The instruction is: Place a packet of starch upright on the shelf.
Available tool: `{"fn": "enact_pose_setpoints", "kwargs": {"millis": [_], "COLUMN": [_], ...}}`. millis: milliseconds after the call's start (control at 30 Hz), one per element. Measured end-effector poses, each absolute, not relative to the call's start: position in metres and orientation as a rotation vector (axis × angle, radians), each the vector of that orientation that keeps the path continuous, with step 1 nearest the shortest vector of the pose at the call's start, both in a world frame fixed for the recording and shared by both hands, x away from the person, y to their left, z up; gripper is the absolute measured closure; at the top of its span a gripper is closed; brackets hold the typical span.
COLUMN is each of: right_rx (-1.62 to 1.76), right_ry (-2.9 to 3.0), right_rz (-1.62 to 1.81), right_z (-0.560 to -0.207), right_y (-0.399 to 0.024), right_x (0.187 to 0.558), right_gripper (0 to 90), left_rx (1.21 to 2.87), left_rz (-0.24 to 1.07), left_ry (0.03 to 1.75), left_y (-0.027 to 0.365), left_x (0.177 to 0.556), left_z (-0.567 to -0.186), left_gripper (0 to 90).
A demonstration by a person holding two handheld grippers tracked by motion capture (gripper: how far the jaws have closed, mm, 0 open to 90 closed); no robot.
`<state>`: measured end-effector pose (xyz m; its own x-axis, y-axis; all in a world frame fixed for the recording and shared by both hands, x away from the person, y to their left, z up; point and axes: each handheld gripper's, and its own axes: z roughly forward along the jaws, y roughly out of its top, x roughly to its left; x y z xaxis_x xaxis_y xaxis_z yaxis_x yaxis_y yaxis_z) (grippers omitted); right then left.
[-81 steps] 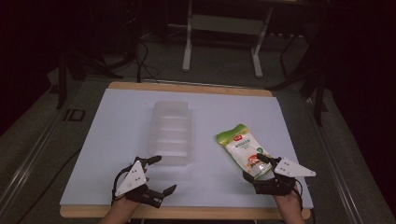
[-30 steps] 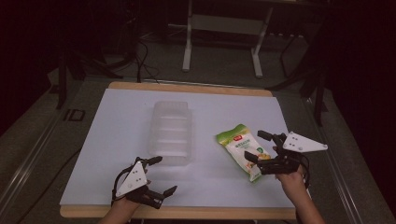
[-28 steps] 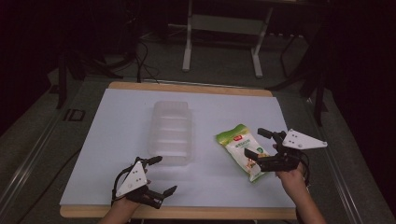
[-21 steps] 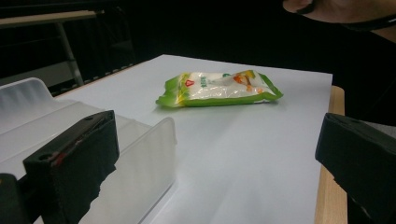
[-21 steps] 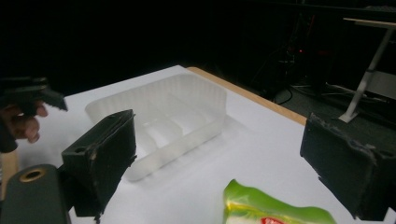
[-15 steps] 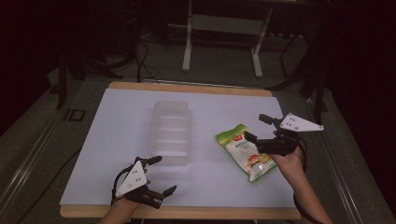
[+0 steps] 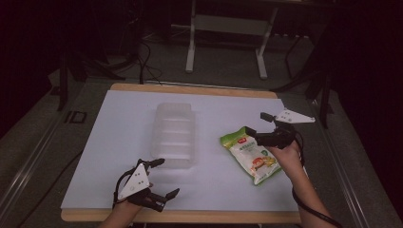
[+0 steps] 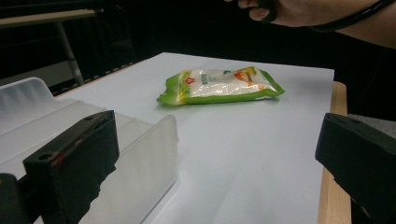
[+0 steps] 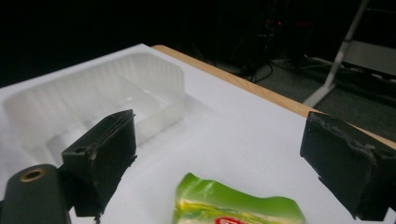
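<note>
The right tool hovers wide over the snack bag near the counter's right edge, apparently approaching; next, lower and close. The left tool rests wide.

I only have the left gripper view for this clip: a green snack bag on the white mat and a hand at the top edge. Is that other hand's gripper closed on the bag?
Observer: No. In the high view the right gripper hangs open over the snack bag's far end.
Operator: Is the clear tray beside me holding anything?
Observer: The tray looks empty from above.
Operator: Does the bag touch the tray?
Observer: No, bare white mat lies between them.
</note>
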<state>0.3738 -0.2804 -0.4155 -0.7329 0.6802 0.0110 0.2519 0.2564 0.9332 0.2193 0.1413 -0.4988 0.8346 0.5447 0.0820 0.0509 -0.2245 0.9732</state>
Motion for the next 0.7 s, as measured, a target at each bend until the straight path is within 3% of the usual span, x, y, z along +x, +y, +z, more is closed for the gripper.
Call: {"fn": "enact_pose_setpoints", "kwargs": {"millis": [700], "right_rx": [0.970], "right_ry": [2.264], "right_rz": [1.347], "right_z": [-0.473], "right_y": [-0.291], "right_x": [0.414], "right_gripper": [13.9], "left_rx": [1.763], "left_rz": [0.480], "left_ry": [0.463], "left_y": [0.140], "left_x": [0.220], "left_z": [-0.500], "left_gripper": [0.0]}}
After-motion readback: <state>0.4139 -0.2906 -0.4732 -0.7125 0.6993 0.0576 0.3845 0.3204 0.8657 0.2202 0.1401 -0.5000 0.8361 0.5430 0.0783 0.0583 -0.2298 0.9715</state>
